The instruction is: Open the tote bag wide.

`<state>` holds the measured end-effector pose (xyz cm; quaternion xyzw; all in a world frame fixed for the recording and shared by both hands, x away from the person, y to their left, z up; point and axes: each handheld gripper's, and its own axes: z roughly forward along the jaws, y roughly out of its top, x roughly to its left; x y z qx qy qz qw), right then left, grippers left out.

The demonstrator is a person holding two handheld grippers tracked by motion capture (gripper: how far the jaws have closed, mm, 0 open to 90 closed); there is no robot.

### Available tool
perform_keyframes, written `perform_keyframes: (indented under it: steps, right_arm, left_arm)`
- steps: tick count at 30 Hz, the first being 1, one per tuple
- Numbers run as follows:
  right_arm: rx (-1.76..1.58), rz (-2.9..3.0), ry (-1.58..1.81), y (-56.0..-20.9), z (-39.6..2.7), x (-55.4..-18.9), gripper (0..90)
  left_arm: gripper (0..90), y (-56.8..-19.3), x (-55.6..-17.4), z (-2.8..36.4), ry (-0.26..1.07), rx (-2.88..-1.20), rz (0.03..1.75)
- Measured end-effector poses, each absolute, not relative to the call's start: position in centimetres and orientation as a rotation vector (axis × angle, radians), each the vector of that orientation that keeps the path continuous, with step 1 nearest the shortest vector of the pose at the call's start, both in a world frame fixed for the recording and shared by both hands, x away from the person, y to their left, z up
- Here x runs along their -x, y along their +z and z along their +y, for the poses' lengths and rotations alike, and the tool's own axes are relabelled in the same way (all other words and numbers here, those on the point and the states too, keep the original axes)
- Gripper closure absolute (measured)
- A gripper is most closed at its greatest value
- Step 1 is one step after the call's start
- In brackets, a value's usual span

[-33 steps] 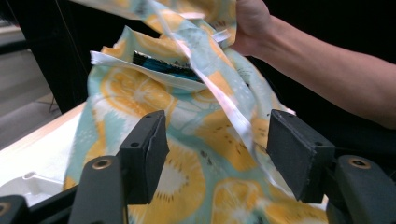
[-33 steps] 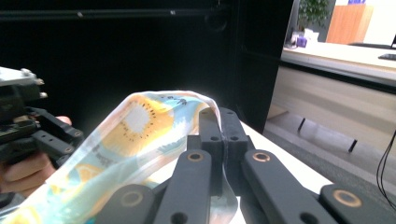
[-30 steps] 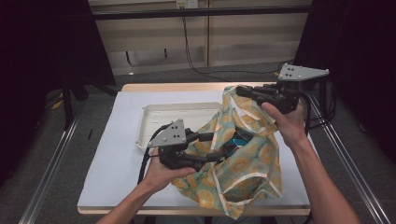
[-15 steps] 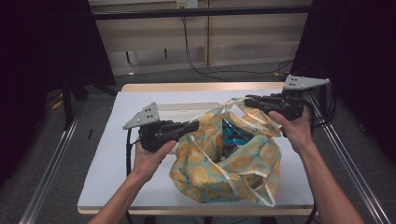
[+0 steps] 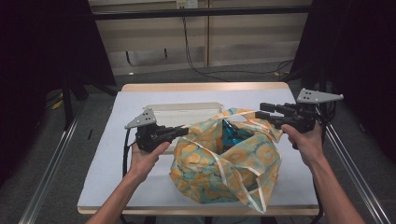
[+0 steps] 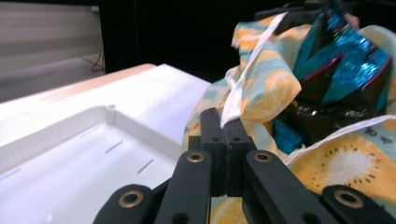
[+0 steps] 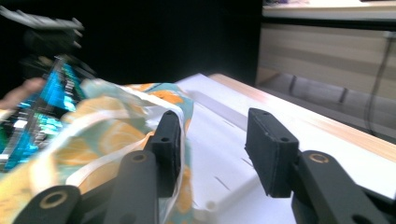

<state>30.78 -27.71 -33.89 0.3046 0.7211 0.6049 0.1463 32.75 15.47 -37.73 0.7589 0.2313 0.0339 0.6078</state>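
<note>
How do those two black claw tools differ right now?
The left gripper is shut on the bag's white strap; the right gripper stands open, its jaws having just been opening, with nothing pinched. In the high view, the left gripper sits low beside the bag, the right one at the bag's far top edge. Both are black, hand-held, and carry a grey plate.
</note>
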Motion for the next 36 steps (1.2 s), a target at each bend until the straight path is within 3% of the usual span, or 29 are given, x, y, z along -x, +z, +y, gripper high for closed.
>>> perform_keyframes:
  steps: [4, 10, 16, 29, 36]
  right_arm:
    - [-0.833, 2.059, 1.799, -33.3, -27.5, -30.2, 52.9]
    - [-0.804, 2.045, 1.869, -31.6, -26.6, -30.3, 42.0]
    - [-0.778, 2.014, 1.879, -29.9, -26.2, -30.1, 35.9]
    - [-0.785, 1.959, 1.835, -29.6, -28.9, -26.1, 43.2]
    - [-0.737, 2.007, 1.82, -30.3, -28.3, -23.0, 35.8]
  left_arm:
    - [89.6, -38.1, -32.9, 15.7, 0.059, -1.729, 0.526]
    - [88.8, -36.5, -32.5, 13.4, 0.058, -1.716, 0.449]
    - [90.0, -37.0, -33.4, 13.1, 0.097, -1.746, 0.517]
    - [90.0, -38.5, -32.3, 17.4, 0.086, -1.766, 0.591]
    - [89.6, -39.1, -31.4, 18.0, 0.062, -1.774, 0.595]
